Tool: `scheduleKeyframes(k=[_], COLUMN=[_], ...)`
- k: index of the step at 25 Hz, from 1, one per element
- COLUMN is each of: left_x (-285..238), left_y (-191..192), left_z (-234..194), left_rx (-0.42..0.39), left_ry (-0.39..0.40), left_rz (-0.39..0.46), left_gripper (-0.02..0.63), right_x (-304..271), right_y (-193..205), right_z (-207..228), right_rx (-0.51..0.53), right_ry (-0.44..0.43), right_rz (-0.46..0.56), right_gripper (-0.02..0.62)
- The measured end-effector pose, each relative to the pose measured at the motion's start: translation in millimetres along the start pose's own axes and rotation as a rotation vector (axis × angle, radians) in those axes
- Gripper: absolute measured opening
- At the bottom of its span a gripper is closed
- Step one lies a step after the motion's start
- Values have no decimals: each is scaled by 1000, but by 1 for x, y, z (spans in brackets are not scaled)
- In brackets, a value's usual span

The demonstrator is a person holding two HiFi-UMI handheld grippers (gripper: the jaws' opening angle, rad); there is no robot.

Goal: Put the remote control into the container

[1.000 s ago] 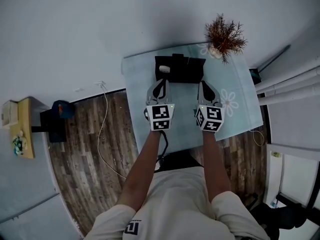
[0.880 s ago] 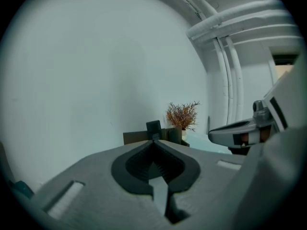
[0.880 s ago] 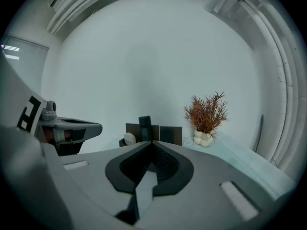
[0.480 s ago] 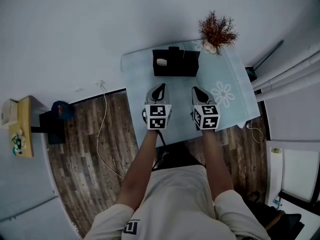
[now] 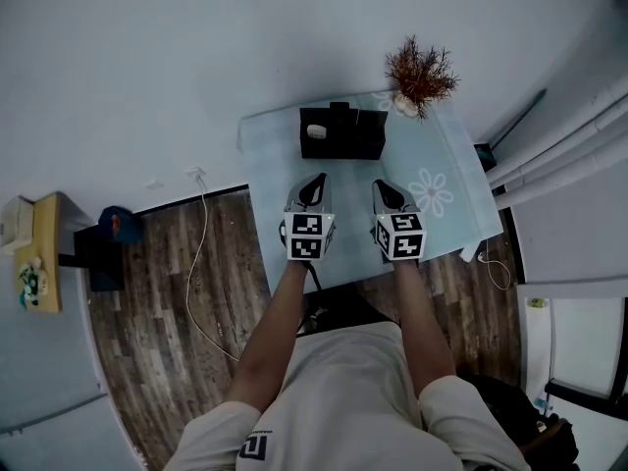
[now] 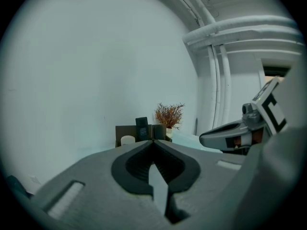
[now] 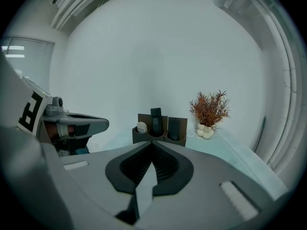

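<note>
A dark compartmented container (image 5: pixel 340 133) stands at the far side of the pale blue table (image 5: pixel 446 224). A black remote control (image 7: pixel 156 120) stands upright in its middle compartment, a second dark remote (image 7: pixel 174 127) in the right one, and a small white object (image 7: pixel 141 127) in the left one. My left gripper (image 5: pixel 316 179) and right gripper (image 5: pixel 378 184) hover side by side over the table's middle, well short of the container. Both point at it, shut, with nothing between the jaws. The left gripper view also shows the container (image 6: pixel 125 132) and remote (image 6: pixel 142 127).
A reddish dried plant in a white pot (image 5: pixel 420 72) stands at the table's far right corner, beside the container. White pipes (image 5: pixel 559 160) run along the wall to the right. A cable (image 5: pixel 201 253) lies on the wooden floor to the left of the table.
Both grippers have drawn back from the container toward the person, still shut and empty. The remotes and container have stayed in place.
</note>
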State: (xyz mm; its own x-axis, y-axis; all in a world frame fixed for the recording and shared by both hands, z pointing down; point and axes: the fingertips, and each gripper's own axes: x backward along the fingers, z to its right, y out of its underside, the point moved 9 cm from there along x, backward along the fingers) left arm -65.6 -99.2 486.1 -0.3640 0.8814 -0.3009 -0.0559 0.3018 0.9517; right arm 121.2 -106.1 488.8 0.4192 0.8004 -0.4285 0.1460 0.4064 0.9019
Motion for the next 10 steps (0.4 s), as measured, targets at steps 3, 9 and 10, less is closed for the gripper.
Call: scheduleKeyframes(k=[3, 9, 10], left_x=[-2, -3, -3], left_y=[-2, -3, -4], left_z=[0, 3, 4], left_rx=[-7, -21, -17], left_ry=[9, 22, 23], left_rz=[-16, -20, -16], left_gripper=[3, 3, 3], right_x=[-1, 1, 1], right_y=[-3, -1, -1], right_z=[-1, -3, -2], right_rx=[4, -4, -6], right_ry=[0, 1, 1], right_rz=[-6, -26, -29], right_gripper=[-2, -2, -2])
